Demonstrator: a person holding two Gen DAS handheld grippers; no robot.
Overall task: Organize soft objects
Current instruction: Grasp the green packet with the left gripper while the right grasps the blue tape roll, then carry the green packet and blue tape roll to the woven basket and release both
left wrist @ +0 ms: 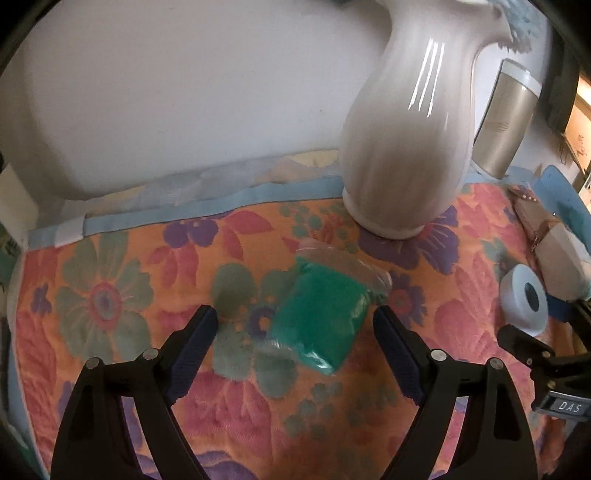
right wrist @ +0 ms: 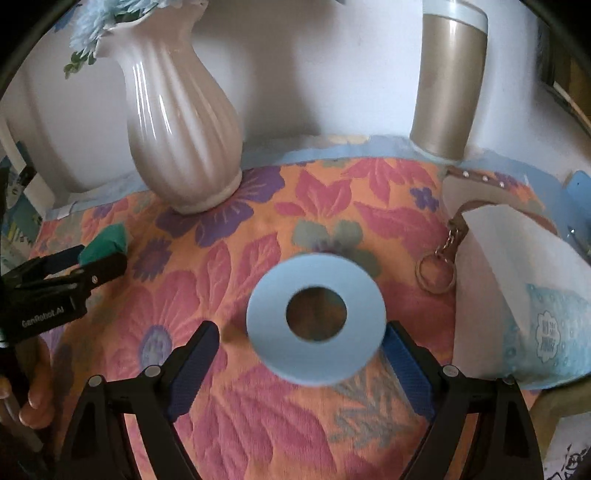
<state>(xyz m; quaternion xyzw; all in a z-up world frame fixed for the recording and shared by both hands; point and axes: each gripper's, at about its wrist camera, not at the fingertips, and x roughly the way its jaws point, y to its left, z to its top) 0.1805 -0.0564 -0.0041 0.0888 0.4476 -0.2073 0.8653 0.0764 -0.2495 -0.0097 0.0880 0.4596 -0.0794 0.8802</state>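
The left gripper (left wrist: 295,325) has its fingers (left wrist: 197,332) spread wide and released, grasping nothing. Between them, closer to the right finger and not pressed by either pad, lies a green soft bundle in a clear plastic bag (left wrist: 321,314), flat on the floral cloth (left wrist: 110,295) that covers the desk. The bag's clear top end points toward a white ribbed vase (left wrist: 406,147) standing just behind it near the cloth's blue back edge, against a white wall. Right of the vase stands a gold tumbler with a pale lid (left wrist: 506,122).

The right gripper (right wrist: 301,339) also has its fingers (right wrist: 195,354) apart and released. A light blue ring-shaped roll (right wrist: 317,319) stands between them on the floral cloth (right wrist: 221,280), hole facing up; its rim looks to be at or just beside the right finger, though I cannot tell whether they touch, and a clear gap separates it from the left finger. In the left wrist view the same roll (left wrist: 524,301) sits well to the right of the green bundle.

From the right wrist view, the left gripper (right wrist: 92,264) shows at the left edge with the green bundle (right wrist: 107,242) between its fingers, and a person's hand (right wrist: 33,384) below it. To the right of the roll lies a brown strap with a metal key ring (right wrist: 436,275), and beside it a white and blue soft pack (right wrist: 517,295). The vase (right wrist: 181,122), holding pale blue flowers (right wrist: 92,22), and the tumbler (right wrist: 448,81) stand at the back
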